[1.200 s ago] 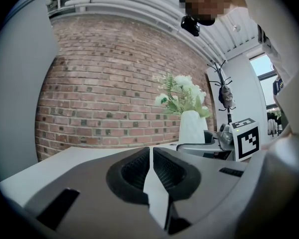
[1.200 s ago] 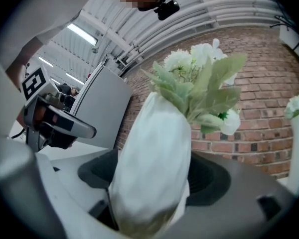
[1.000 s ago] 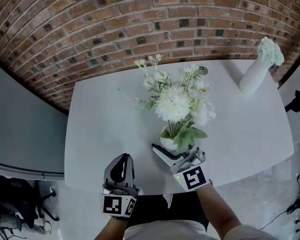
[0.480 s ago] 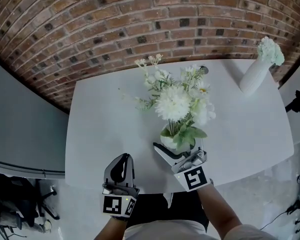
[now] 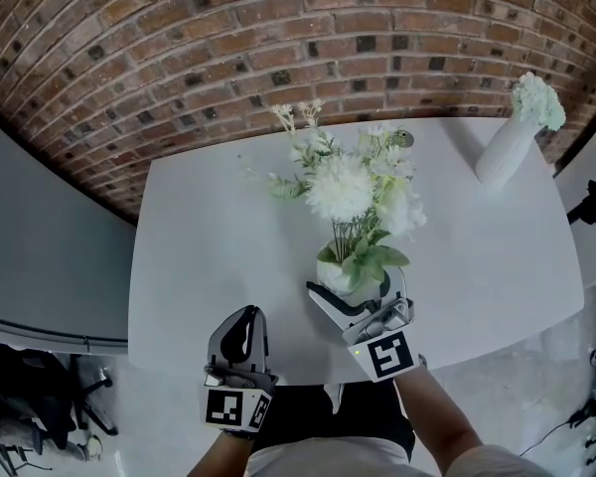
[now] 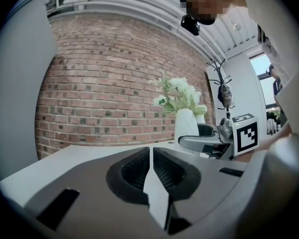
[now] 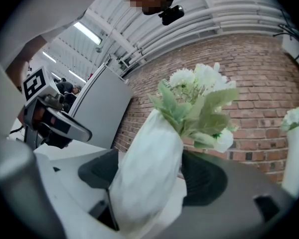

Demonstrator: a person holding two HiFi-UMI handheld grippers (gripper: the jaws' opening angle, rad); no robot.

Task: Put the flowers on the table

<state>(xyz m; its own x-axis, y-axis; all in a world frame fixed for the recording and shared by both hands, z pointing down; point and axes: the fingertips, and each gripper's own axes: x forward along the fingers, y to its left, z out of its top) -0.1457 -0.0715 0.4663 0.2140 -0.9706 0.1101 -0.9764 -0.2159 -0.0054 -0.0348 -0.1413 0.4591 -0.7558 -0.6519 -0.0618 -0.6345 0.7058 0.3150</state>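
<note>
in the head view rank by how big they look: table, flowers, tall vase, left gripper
1. table
2. flowers
3. left gripper, though being near the camera enlarges it
4. tall vase

The tabletop [image 5: 199, 266] is smooth, matt white. Behind it the brick wall [image 5: 179, 58] is rough, red-brown, with sunken mortar lines. The vase [image 7: 144, 173] looks like matt white ceramic with a faintly dimpled skin; the flowers [image 5: 343, 187] have soft, dull petals and leaves. The left gripper [image 6: 152, 171] is matt grey plastic, its pads [image 6: 132, 169] dark and finely ribbed, like rubber
</note>
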